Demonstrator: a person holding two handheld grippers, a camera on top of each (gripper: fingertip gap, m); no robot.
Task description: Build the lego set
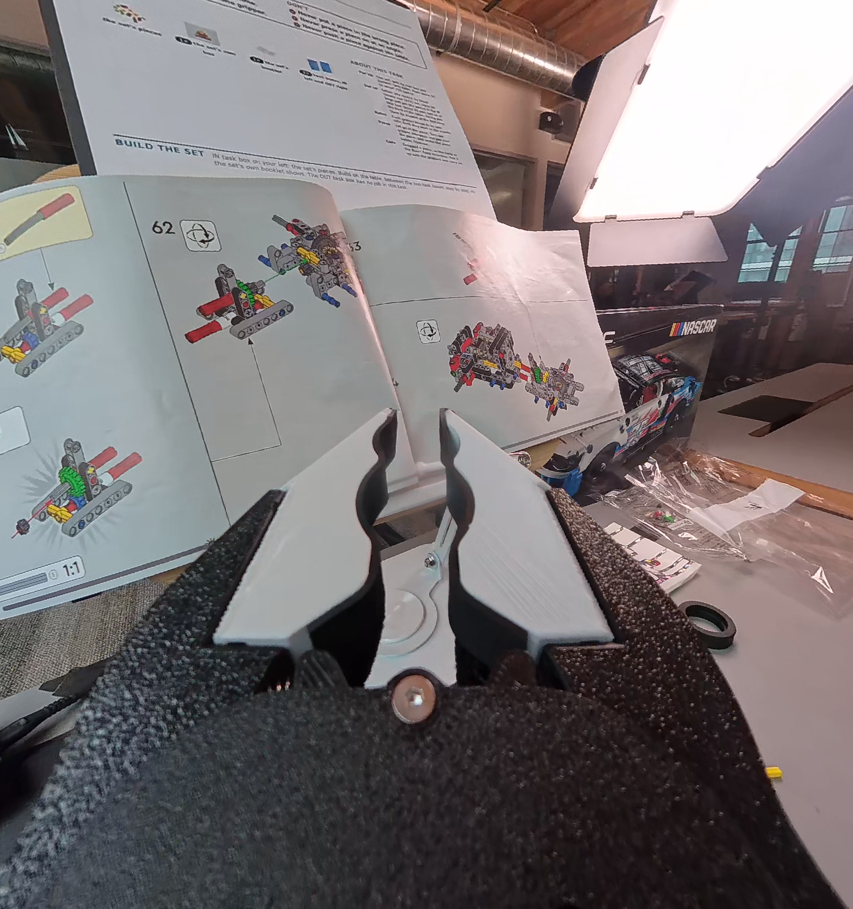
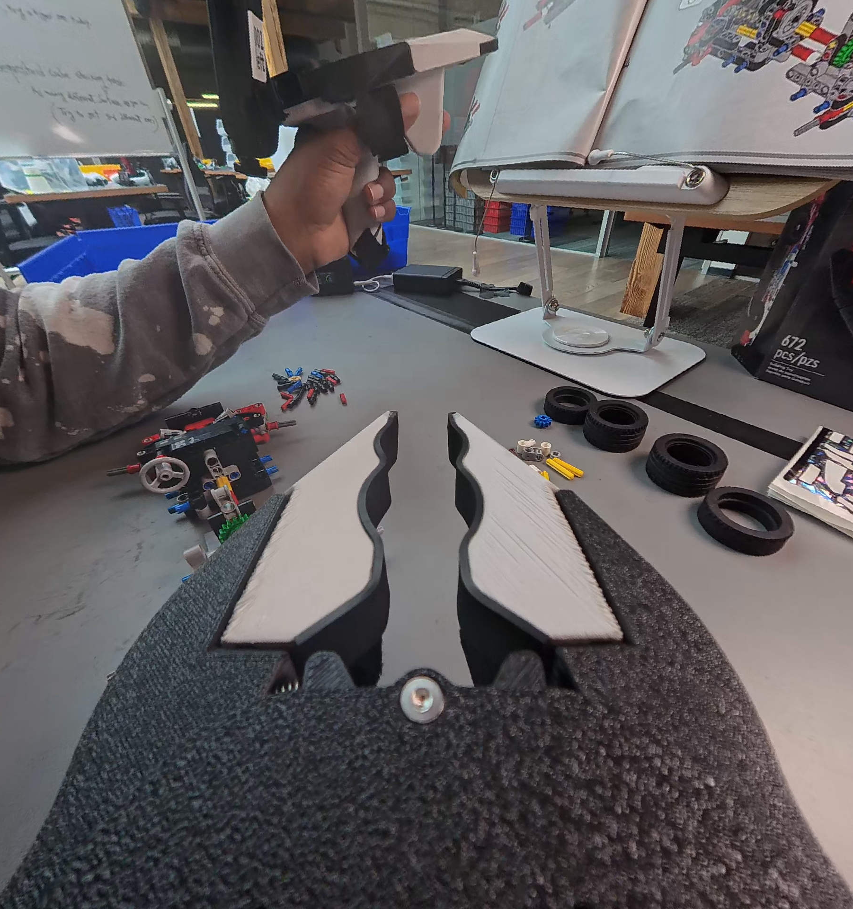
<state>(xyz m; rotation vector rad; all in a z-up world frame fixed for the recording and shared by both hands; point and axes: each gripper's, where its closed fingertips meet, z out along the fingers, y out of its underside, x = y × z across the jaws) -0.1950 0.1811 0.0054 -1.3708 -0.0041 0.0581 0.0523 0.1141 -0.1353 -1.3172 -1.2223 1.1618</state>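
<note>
My left gripper (image 1: 418,418) is open and empty. It is raised and points at the open instruction booklet (image 1: 218,319) on its stand. My right gripper (image 2: 422,418) is open and empty, low over the grey table (image 2: 414,344). A partly built black, red and grey lego assembly (image 2: 203,467) with a grey wheel-shaped part lies left of the right gripper's fingers. A pile of small red, blue and black pins (image 2: 309,383) lies beyond it. To the right lie yellow and grey small parts (image 2: 564,467), a blue gear (image 2: 542,420) and several black tyres (image 2: 685,465).
A person's hand (image 2: 331,187) and grey sleeve reach across the left, holding the left gripper up. The booklet stand's base (image 2: 587,349), the lego box (image 2: 818,319) and a sticker sheet (image 2: 832,482) are right. Clear plastic bags (image 1: 759,521) and a lone tyre (image 1: 710,624) lie right of the left gripper. My hands' fingertips stand some 30 cm from each other. To the blue gear (image 2: 542,420): right tips about 20 cm, left tips about 25 cm.
</note>
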